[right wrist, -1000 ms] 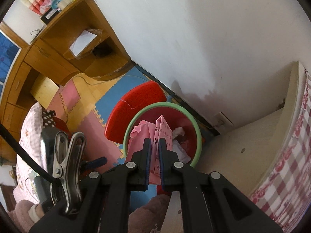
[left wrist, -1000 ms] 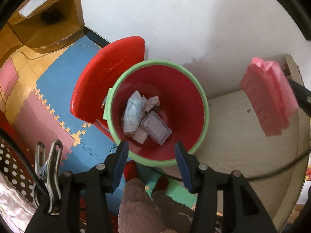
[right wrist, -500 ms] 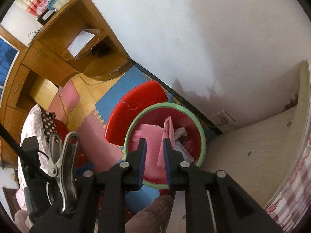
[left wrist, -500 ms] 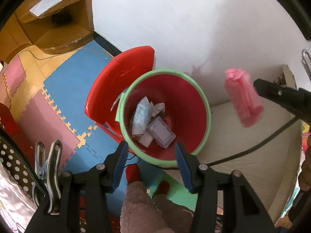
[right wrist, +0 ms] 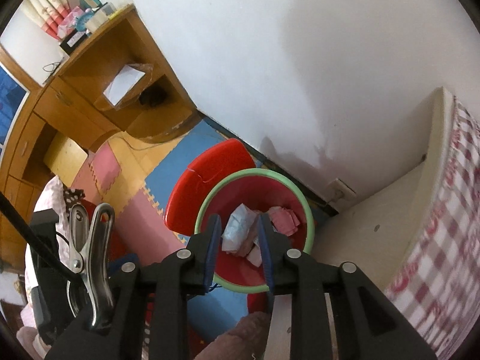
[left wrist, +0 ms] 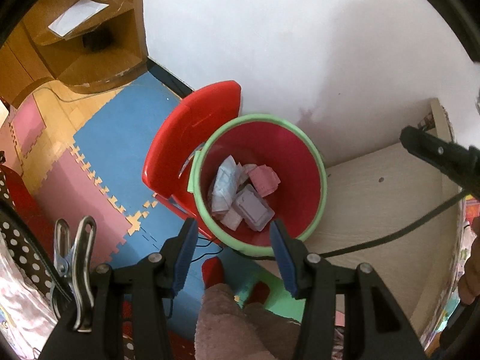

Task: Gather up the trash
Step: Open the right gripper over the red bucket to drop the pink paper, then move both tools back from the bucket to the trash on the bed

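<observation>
A red bin with a green rim [left wrist: 321, 162] stands on the floor below both grippers. Inside it lie white and bluish crumpled papers [left wrist: 223, 186], a pale purple packet [left wrist: 252, 207] and a pink folded paper [left wrist: 264, 180]. My left gripper [left wrist: 232, 231] hangs above the bin's near rim, open and empty. In the right wrist view my right gripper [right wrist: 238, 225] is over the same bin [right wrist: 255, 174], its jaws opening with nothing between them. The pink paper [right wrist: 285, 220] rests inside, to the right of the pads. One black right finger [left wrist: 435, 153] shows at the left view's right edge.
A red plastic lid-like piece [left wrist: 192, 132] leans behind the bin. Coloured foam mats [left wrist: 114, 138] cover the floor. A wooden desk [right wrist: 90, 90] stands at the left, a beige bed frame [left wrist: 375, 210] with a checked sheet [right wrist: 435, 210] at the right. A black cable [left wrist: 390, 237] crosses the frame.
The right gripper's jaws parted and the pink paper dropped from them into the bin. Both views have drawn back a little from the bin.
</observation>
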`<state>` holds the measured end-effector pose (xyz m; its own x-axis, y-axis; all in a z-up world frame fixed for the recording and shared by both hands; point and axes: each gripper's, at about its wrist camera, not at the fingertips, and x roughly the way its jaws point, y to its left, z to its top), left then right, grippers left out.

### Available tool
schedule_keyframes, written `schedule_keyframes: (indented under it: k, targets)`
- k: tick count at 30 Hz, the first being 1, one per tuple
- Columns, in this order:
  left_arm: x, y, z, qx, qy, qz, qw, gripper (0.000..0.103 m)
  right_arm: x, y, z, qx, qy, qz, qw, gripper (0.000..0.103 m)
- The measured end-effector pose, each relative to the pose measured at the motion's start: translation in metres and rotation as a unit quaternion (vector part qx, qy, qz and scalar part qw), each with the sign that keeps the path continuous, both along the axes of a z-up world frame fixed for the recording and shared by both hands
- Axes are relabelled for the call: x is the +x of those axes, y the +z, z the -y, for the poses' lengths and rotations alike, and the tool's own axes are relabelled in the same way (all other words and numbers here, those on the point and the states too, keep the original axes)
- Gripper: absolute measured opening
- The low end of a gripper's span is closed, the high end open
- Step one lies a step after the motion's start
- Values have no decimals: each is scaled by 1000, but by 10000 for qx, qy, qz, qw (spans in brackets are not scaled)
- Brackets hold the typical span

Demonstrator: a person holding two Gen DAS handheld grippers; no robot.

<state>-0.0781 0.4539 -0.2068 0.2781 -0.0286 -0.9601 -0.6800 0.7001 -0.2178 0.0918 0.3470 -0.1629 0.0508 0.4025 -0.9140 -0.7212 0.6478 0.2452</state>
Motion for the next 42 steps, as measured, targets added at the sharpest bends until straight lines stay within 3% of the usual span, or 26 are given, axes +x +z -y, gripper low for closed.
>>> schedule_keyframes:
  k: [12,17,30,42]
  targets:
    - [-28,51,15,238,381,370,9983,52,-34,53,28,642,266,518,9962,26]
    - [-40,75,30,190,566,567,9966,52,-46,74,46,882,461,530,9936,26]
    - [-82,135,93,671,1231,766,9872,52,-87,137,109,1606,1083,961,9763,27]
    - [-110,194,144,1025,1361,1018,9801,52,-129,175,160,2007,1492,945,9636,31]
